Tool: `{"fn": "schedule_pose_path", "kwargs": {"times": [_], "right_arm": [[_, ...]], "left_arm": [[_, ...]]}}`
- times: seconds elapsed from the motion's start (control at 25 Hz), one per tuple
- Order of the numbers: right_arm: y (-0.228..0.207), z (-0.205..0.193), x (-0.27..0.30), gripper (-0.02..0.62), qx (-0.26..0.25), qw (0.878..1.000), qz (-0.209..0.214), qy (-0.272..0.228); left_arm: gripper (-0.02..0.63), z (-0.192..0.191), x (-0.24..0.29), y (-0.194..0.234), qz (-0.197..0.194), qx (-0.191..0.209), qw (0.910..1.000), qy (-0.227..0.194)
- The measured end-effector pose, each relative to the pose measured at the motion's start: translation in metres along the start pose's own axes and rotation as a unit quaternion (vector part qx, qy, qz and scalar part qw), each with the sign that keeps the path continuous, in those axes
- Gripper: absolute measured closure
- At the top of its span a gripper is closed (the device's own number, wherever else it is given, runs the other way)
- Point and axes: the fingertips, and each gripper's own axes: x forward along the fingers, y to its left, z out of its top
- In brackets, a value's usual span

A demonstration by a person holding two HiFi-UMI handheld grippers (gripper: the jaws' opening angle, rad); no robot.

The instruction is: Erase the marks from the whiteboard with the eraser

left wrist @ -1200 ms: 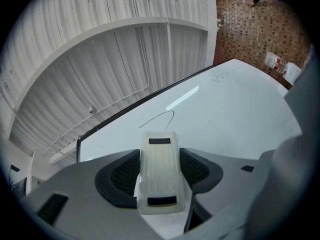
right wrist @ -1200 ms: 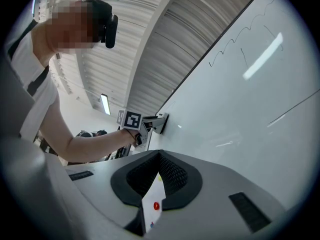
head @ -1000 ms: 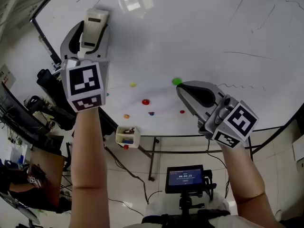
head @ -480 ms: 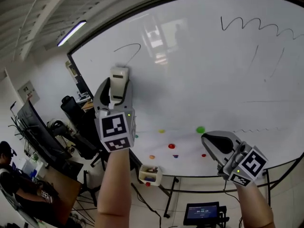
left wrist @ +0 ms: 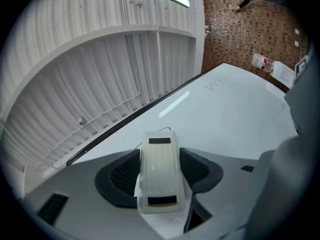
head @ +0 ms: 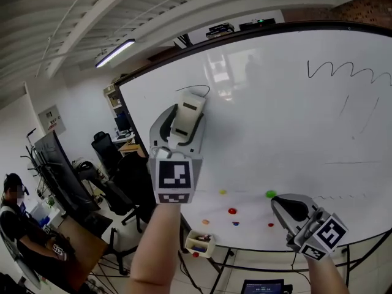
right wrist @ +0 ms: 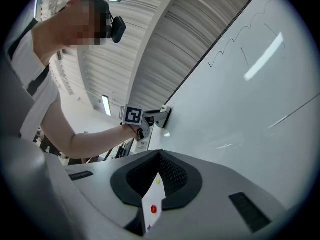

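My left gripper [head: 179, 127] is raised against the whiteboard [head: 288, 121], shut on a cream eraser [head: 188, 116]. The eraser's tip sits just below a thin curved mark [head: 195, 89]. In the left gripper view the eraser [left wrist: 159, 176] lies between the dark pads, with the curved mark [left wrist: 163, 130] right beyond its far end. A wavy line [head: 346, 72] and a few thin strokes [head: 354, 162] are at the upper right. My right gripper [head: 283, 204] hangs low at the right, shut on nothing. The right gripper view shows the board [right wrist: 250, 109] and my left gripper [right wrist: 159, 117].
Several coloured magnets, among them a green one [head: 271, 194] and a red one [head: 231, 211], dot the board's lower part. A small marker tray [head: 200, 243] hangs under the edge. Office chairs [head: 107, 155] and a seated person [head: 18, 219] are at the left.
The view has tilted upward, showing the ceiling. My left gripper has carried the eraser up the board to the curved mark. The right gripper stays low.
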Motion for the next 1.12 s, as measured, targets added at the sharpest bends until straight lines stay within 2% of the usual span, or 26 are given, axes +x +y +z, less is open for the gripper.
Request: {"fn": "schedule_pose_path", "kwargs": {"times": [0.08, 0.16, 0.24, 0.32, 0.52, 0.64, 0.72, 0.76, 0.8, 0.92, 1.0, 1.12], "right_arm": [[0.000, -0.003, 0.003, 0.588, 0.003, 1.000, 0.002, 0.002], [-0.001, -0.005, 0.004, 0.588, 0.004, 1.000, 0.004, 0.003], [-0.002, -0.006, 0.006, 0.588, 0.005, 1.000, 0.005, 0.004], [-0.002, -0.007, 0.007, 0.588, 0.006, 1.000, 0.006, 0.003], [-0.005, -0.008, 0.004, 0.588, 0.008, 1.000, 0.009, 0.004], [-0.005, -0.007, 0.006, 0.588, 0.009, 1.000, 0.008, 0.003], [-0.006, -0.007, 0.008, 0.588, 0.011, 1.000, 0.007, 0.002], [-0.006, -0.007, 0.008, 0.588, 0.011, 1.000, 0.008, 0.001], [-0.007, -0.007, 0.007, 0.588, 0.012, 1.000, 0.008, 0.000], [-0.010, -0.005, 0.005, 0.588, 0.009, 1.000, 0.009, -0.002], [-0.012, -0.004, 0.002, 0.589, 0.008, 1.000, 0.005, -0.001], [-0.015, -0.004, -0.002, 0.588, 0.012, 1.000, -0.004, 0.000]], "left_arm": [[0.325, -0.016, -0.005, 0.007, 0.017, 0.008, 0.9994, 0.030], [0.325, -0.035, -0.009, 0.023, 0.051, -0.022, 0.9967, 0.058], [0.324, -0.042, -0.009, 0.032, 0.070, -0.044, 0.9944, 0.066], [0.328, -0.037, -0.007, 0.029, 0.070, -0.041, 0.9950, 0.058], [0.328, -0.006, 0.002, 0.004, 0.034, -0.023, 0.9990, 0.017], [0.328, 0.016, 0.006, -0.024, -0.028, 0.041, 0.9987, -0.014], [0.328, 0.019, 0.006, -0.036, -0.059, 0.086, 0.9945, -0.012], [0.328, 0.018, 0.007, -0.037, -0.063, 0.090, 0.9939, -0.008], [0.328, 0.018, 0.008, -0.033, -0.058, 0.081, 0.9950, -0.004], [0.328, 0.016, 0.014, -0.001, 0.008, 0.024, 0.9997, 0.003], [0.327, 0.015, 0.014, 0.015, 0.035, 0.000, 0.9994, 0.006], [0.330, 0.026, 0.010, -0.003, 0.009, 0.028, 0.9994, -0.018]]}}
